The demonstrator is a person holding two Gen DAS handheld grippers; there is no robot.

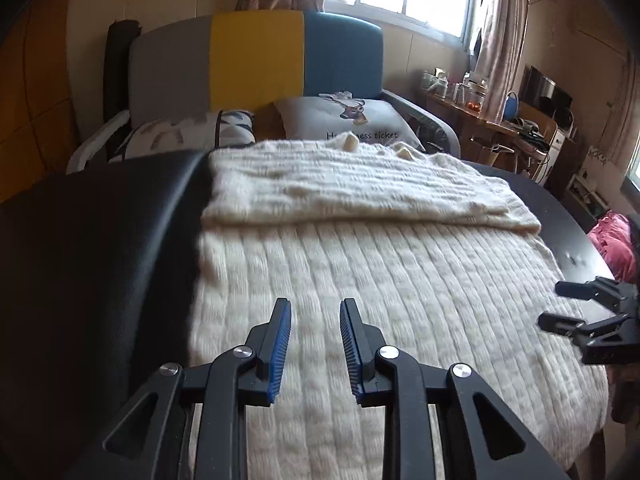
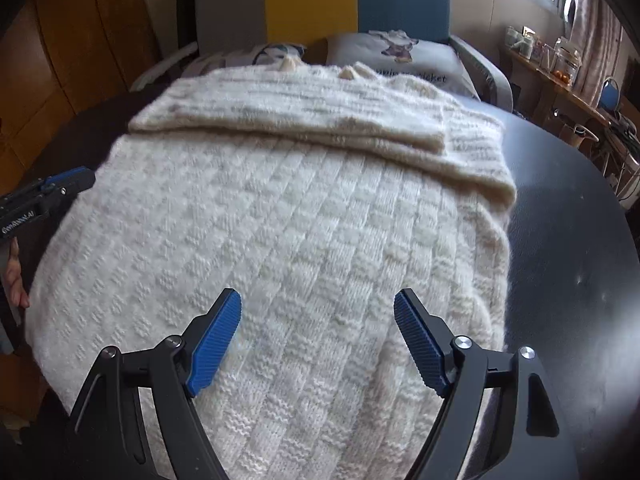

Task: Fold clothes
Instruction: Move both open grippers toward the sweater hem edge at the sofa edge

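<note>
A cream knitted sweater (image 1: 380,272) lies flat on the black table (image 1: 100,260), with a sleeve folded across its far part (image 1: 340,192). My left gripper (image 1: 315,308) hovers over the sweater's near left area, its blue pads a narrow gap apart with nothing between them. In the right wrist view the sweater (image 2: 280,220) fills the middle. My right gripper (image 2: 318,296) stands wide open above its near right part, holding nothing. Each gripper shows in the other's view: the right gripper (image 1: 550,303) at the sweater's right edge, the left gripper (image 2: 76,178) at its left edge.
Behind the table stands a sofa with a grey, yellow and blue back (image 1: 256,52) and pillows (image 1: 352,120). A cluttered wooden desk (image 1: 480,120) is at the far right, and a pink cloth (image 1: 612,240) lies beyond the table's right edge. A person's hand (image 2: 16,276) shows at the left.
</note>
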